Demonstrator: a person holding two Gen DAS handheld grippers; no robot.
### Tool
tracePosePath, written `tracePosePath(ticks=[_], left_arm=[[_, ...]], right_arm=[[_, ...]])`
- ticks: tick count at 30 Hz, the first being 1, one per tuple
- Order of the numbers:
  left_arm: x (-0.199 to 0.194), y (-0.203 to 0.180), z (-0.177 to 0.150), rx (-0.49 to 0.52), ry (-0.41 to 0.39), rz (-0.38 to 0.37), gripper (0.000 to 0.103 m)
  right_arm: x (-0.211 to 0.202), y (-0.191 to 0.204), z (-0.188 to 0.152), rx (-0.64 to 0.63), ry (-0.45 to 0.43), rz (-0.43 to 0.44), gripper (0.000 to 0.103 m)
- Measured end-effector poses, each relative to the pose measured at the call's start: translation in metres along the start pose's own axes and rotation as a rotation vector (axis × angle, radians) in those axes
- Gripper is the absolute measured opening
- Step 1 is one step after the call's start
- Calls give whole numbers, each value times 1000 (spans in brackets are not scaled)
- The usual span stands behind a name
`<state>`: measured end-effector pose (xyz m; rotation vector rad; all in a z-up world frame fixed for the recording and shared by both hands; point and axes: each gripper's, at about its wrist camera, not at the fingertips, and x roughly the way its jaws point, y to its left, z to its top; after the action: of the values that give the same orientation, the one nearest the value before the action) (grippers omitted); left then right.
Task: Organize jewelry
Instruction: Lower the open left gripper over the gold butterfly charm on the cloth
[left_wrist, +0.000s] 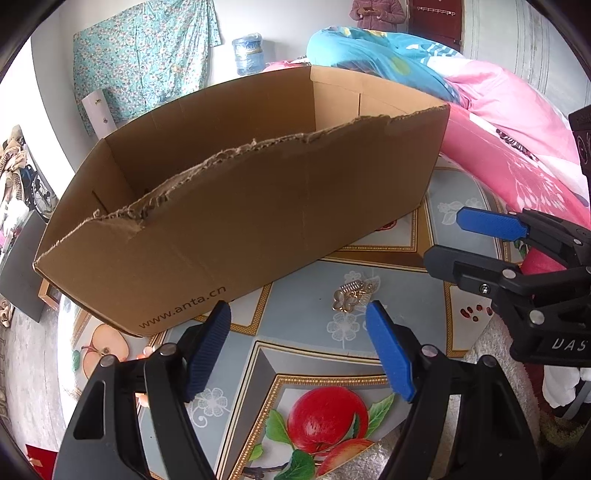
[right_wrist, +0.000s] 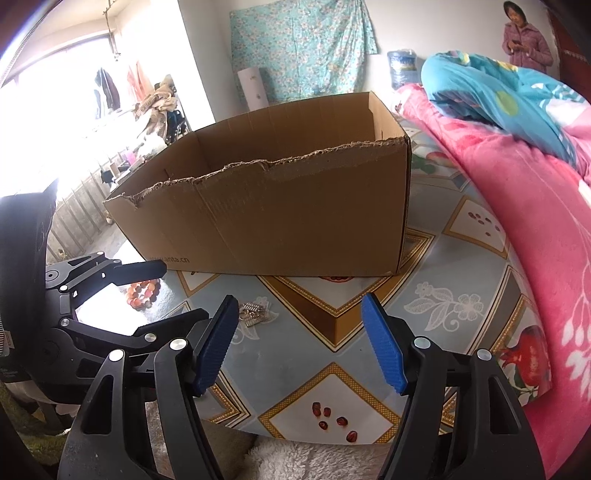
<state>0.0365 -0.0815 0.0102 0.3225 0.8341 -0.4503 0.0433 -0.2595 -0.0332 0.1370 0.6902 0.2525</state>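
1. Nearest my lens in the left view are my left claw's (left_wrist: 298, 345) two blue pads, spread wide with nothing between them, tilted down at the tablecloth (left_wrist: 295, 354).
2. The gold clip (left_wrist: 351, 296) lies flat on the cloth just ahead of that claw, a little toward its right pad (left_wrist: 389, 354) and apart from it. It is not yet inside the gap.
3. Its long axis looks to run roughly across my opening, slightly slanted; the glare on the metal blurs the exact shape.
4. My right claw (right_wrist: 300, 343) is also spread, empty, over bare cloth. Seen from it, the clip (right_wrist: 254, 314) lies ahead and to the left, just off the tip of its left pad (right_wrist: 216, 347).
5. A bead bracelet (right_wrist: 142, 291) lies farther left of the right claw, beyond my left claw's fingers.
6. The box (left_wrist: 236, 206) stands behind the clip, open at the top, near edge torn.
7. My judgement: the left claw is the nearer, squarer one. It needs a short push forward and slightly right to straddle the clip before closing.
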Motion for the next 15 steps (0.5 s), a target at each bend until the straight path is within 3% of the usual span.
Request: tracePosePath(ticks=[15], left_arm=[[-9, -14, -5, 56, -39, -44, 73]], right_arm=[[-19, -12, -19, 77, -79, -40, 52]])
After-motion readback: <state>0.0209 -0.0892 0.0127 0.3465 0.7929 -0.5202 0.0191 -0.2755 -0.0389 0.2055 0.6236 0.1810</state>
